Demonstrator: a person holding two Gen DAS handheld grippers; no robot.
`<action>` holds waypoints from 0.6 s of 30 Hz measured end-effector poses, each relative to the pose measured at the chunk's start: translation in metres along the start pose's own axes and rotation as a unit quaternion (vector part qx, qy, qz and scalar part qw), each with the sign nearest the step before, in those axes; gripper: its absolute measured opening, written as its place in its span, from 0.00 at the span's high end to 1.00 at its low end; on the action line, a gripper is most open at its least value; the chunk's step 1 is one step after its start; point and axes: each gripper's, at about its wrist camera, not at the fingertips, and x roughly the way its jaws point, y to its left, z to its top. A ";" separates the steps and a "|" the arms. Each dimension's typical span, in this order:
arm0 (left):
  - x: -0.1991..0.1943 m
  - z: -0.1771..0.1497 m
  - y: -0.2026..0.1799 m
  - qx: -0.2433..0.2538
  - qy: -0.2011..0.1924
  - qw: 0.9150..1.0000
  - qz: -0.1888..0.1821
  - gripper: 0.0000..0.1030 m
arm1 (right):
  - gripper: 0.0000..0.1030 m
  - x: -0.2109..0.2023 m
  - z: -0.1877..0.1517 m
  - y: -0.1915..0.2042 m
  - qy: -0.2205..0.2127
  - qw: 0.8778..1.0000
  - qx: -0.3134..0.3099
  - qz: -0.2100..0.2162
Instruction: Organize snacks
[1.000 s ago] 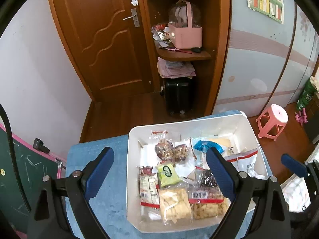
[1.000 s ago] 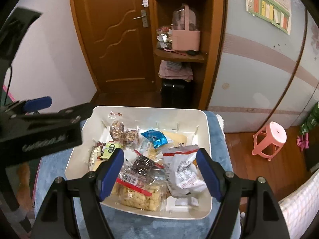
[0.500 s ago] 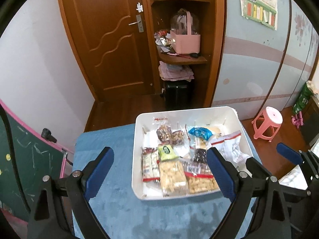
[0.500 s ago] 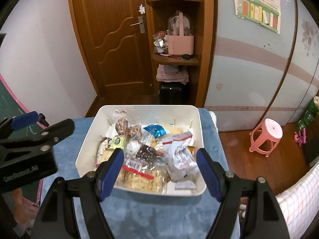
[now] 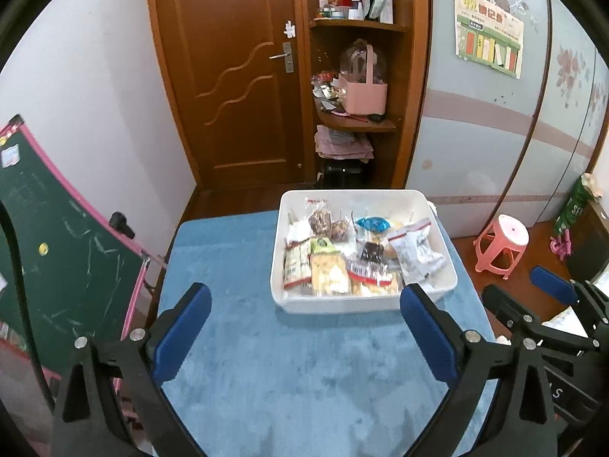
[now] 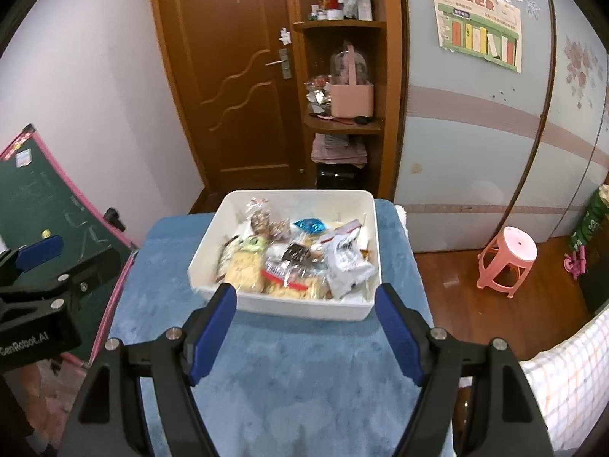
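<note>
A white bin [image 5: 279, 262] [image 6: 201, 255] sits at the far right of a blue-covered table [image 5: 236, 342] [image 6: 289, 377]. It holds several snack packets: cracker bags [image 5: 329, 274] [image 6: 245, 270], a blue foil packet [image 5: 373, 224] [image 6: 309, 225], a white packet [image 5: 416, 253] [image 6: 344, 257]. My left gripper [image 5: 304, 312] is open and empty, held back from the bin. My right gripper [image 6: 306, 306] is open and empty, just short of the bin's near wall. The right gripper also shows in the left wrist view [image 5: 548, 304], the left one in the right wrist view [image 6: 49, 266].
A green chalkboard [image 5: 49, 251] leans at the table's left edge. A pink stool [image 5: 502, 245] [image 6: 508, 261] stands on the floor to the right. A wooden door [image 5: 232, 76] and corner shelf [image 5: 357, 122] lie behind. A checked cloth [image 6: 563, 388] is at the lower right.
Both grippers have pulled back and up from the bin, which now looks smaller and farther away. More blue table surface shows in front. Both stay open and empty.
</note>
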 end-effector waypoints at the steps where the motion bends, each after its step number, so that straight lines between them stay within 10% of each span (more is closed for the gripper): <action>1: -0.007 -0.005 0.001 -0.002 0.000 1.000 0.000 0.04 | 0.26 -0.008 -0.005 0.001 0.000 1.000 0.000 0.004; 18: -0.099 -0.080 0.001 -0.025 0.032 0.999 0.010 0.01 | 0.26 -0.094 -0.066 0.020 0.028 0.999 -0.013 0.024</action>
